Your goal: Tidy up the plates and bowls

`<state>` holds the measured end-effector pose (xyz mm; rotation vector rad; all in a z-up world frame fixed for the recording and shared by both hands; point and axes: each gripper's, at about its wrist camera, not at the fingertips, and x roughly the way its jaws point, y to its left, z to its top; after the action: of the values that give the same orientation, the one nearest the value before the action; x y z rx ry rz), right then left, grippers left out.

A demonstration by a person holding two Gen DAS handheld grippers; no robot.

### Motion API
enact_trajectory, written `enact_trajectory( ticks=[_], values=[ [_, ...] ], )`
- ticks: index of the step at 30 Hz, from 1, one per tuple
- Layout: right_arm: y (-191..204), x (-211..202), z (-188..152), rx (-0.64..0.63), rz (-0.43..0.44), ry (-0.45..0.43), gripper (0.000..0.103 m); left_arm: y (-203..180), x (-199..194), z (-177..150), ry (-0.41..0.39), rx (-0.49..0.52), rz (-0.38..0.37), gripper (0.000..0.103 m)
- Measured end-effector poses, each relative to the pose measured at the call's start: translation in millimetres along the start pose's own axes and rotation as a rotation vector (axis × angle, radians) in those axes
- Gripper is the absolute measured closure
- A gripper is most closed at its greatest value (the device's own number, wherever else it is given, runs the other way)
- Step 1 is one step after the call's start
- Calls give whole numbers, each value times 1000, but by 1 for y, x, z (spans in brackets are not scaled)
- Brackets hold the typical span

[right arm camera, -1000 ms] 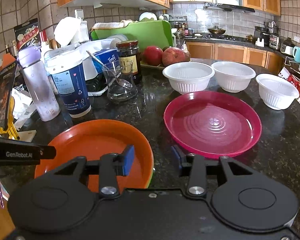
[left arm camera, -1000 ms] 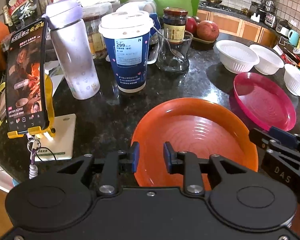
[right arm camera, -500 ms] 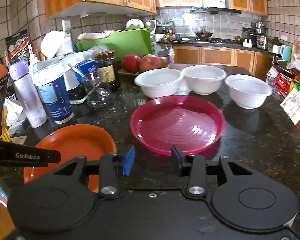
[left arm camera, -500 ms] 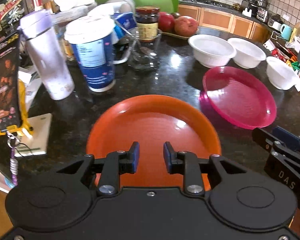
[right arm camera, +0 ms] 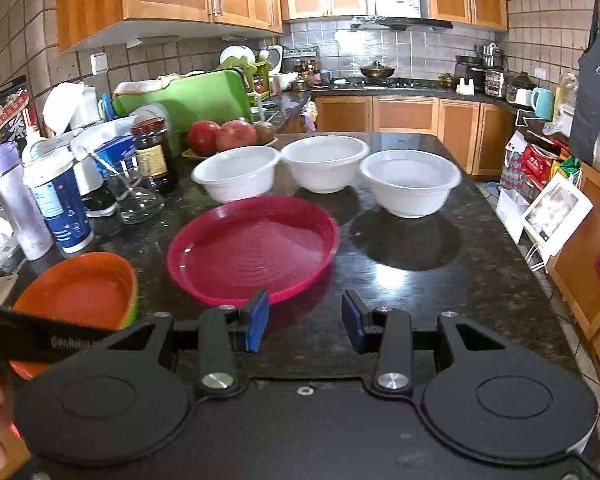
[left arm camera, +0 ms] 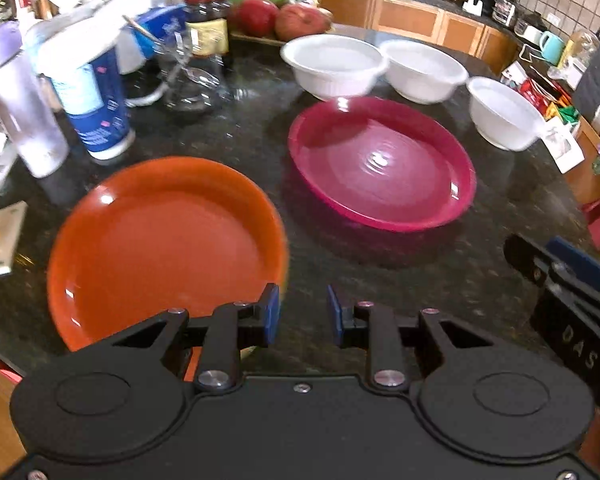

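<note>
Left gripper (left arm camera: 299,313) now swung rightward off the orange plate (left arm camera: 164,240), fingers apart, empty, right gripper (right arm camera: 305,320) likewise released, pink plate (right arm camera: 254,248) mid-counter, three white bowls (right arm camera: 324,162) toward the countertop's (right arm camera: 440,280) far edge.

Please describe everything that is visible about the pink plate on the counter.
The pink plate is round and shallow, with a raised rim and faint concentric rings inside; it looks like glossy plastic. It is empty and lies flat on the dark stone counter, in front of three white bowls and right of the orange plate, apart from it. Neither gripper touches it.
</note>
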<state>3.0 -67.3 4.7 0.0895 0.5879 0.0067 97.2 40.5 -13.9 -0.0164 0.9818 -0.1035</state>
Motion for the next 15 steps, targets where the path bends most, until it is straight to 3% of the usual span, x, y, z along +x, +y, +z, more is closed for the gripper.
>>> enact_trajectory(
  ticks=[15],
  values=[
    [-60, 7, 18, -6, 56, -30, 61, -68, -1, -7, -10, 9, -4, 66]
  ],
)
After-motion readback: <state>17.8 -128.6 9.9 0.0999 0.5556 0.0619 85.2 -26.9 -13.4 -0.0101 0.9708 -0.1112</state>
